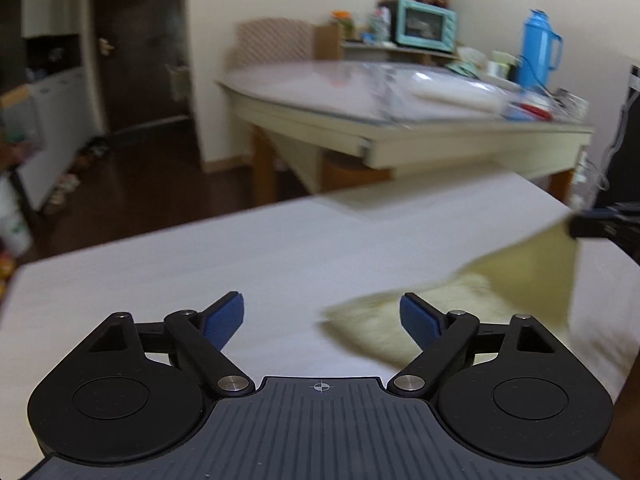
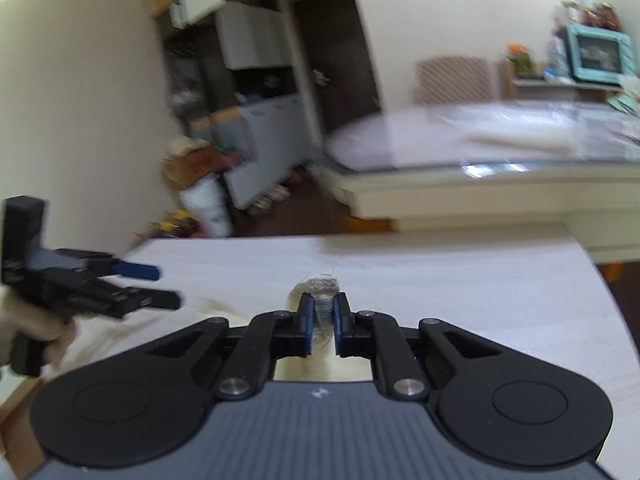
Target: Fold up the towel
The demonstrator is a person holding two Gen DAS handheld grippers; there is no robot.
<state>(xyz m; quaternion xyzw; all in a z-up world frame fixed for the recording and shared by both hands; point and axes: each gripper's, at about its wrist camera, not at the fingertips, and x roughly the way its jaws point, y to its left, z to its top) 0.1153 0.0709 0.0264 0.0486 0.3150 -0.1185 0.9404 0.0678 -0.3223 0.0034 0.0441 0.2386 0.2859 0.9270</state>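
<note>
On the left, the left gripper (image 1: 322, 316) hangs above the white tabletop (image 1: 200, 264) with its blue-padded jaws spread wide and nothing between them; in the right wrist view it shows at the left edge, held in a hand (image 2: 36, 328). Just right of it lies the pale yellow fluffy towel (image 1: 400, 320), partly bunched on the table, with one corner drawn up taut toward the right edge of the left wrist view. There the right gripper (image 2: 323, 312) is clenched on that corner: its pads (image 2: 307, 316) pinch a small tuft of cloth that pokes out past them.

The step in hand looks like lifting the towel by its corners to spread it for a fold. To do it well, the free left gripper should probably take the neighbouring corner on the same edge, not the bunched middle, biting deep enough that the pile does not slip. The right grip seems shallow, so the pull should be gentle, with both hands level and the edge straight before laying it over.
</note>
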